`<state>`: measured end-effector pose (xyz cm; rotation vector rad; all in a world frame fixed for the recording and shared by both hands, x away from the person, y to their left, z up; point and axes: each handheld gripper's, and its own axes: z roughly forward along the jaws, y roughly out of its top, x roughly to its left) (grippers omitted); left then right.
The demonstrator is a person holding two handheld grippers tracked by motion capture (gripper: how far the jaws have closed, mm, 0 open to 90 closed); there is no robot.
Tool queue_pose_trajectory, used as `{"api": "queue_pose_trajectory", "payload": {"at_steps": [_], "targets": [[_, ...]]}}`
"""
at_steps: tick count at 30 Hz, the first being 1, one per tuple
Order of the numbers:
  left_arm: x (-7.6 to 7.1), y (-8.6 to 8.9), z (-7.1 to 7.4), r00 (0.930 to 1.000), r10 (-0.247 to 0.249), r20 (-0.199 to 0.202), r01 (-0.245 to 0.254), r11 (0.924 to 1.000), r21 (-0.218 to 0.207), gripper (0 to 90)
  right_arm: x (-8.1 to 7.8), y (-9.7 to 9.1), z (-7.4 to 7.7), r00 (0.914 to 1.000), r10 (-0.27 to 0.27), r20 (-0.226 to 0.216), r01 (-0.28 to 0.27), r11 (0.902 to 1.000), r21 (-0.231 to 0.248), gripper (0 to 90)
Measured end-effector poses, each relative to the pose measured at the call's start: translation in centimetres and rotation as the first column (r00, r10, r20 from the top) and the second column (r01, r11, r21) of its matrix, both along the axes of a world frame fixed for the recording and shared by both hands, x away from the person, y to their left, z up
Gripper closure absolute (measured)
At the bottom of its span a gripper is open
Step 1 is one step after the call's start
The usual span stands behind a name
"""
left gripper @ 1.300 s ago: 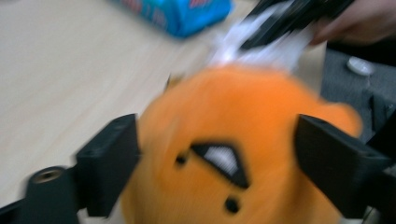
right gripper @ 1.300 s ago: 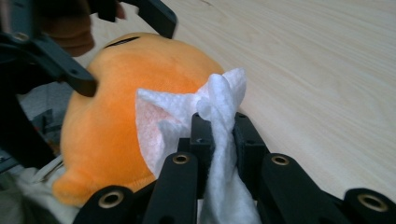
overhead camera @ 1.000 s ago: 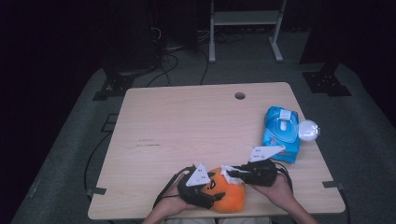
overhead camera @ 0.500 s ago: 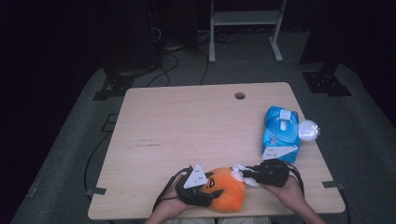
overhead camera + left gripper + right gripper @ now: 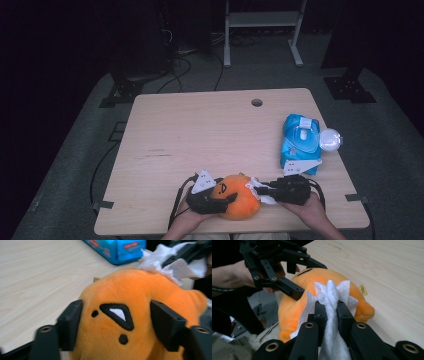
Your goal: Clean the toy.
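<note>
Table [image 5: 200, 135]: one pale wooden top, seen from the high view, with a single round hole [image 5: 257, 102] near its far edge.
Wipes pack [image 5: 299, 141]: one blue pack is laid flat toward the right edge, well apart from the toy, with one white round cap [image 5: 330, 140] just beside it.
Plush toy [image 5: 236, 196]: one orange stuffed toy is kept at the near edge of the table, between the two hands.
Left gripper [image 5: 117, 322]: two black jaws are set around the toy's embroidered face, one on each side, pressed into the plush; the jaws have just been opening a little, with the toy between them.
Right gripper [image 5: 329, 312]: the jaws are clamped tight on one bunched white wipe [image 5: 332, 297], which is laid against the toy's back.
Step in hand: the toy is judged to be steadied by the left while its surface is wiped by the right.
Next move: light strokes across the plush are called for, with the left hold kept firm so the toy is not dragged off the edge.
Count: two grippers, one toy, one wipe, one pack, one cap.
</note>
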<state>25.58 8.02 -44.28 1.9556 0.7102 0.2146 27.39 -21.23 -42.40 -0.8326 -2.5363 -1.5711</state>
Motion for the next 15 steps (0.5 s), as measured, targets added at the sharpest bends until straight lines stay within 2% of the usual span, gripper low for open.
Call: {"api": "queue_pose_trajectory", "payload": {"at_steps": [2,4,7,9,11,13,15], "targets": [[-0.1,0.2,0.2,0.9993,-0.038,-0.006,0.038,0.9991,-0.017,20.7,0.1,-0.2,0.0,1.0,0.008,-0.004,-0.008,1.0,0.001,80.7],[-0.3,0.3,0.3,0.9971,-0.075,0.008,0.075,0.9972,0.003,17.7,0.1,-0.6,0.1,0.9998,0.014,-0.015,-0.014,0.9997,0.022,80.7],[-0.7,1.0,0.5,0.9945,-0.103,0.019,0.103,0.9945,0.02,13.5,-0.6,-0.5,0.6,0.9988,0.047,0.009,-0.048,0.9981,0.039,80.6],[-1.0,1.8,0.6,0.9941,-0.108,0.008,0.108,0.9941,0.01,13.1,-1.0,0.1,0.7,0.9976,0.06,0.035,-0.06,0.9982,-0.003,80.4],[-1.2,2.7,0.5,0.9951,-0.098,-0.001,0.098,0.9949,0.02,12.7,-1.0,0.2,0.5,0.9982,0.044,0.041,-0.043,0.9986,-0.03,80.4],[-1.1,3.2,0.0,0.9954,-0.091,-0.029,0.092,0.9957,0.014,14.6,-0.7,-0.4,0.3,0.9993,0.022,0.031,-0.021,0.9995,-0.022,80.4],[-1.0,2.9,-0.4,0.9931,-0.11,-0.041,0.11,0.994,0.002,21.0,-0.9,-0.7,0.2,0.9991,0.034,0.026,-0.034,0.9994,0.005,80.5]]}}
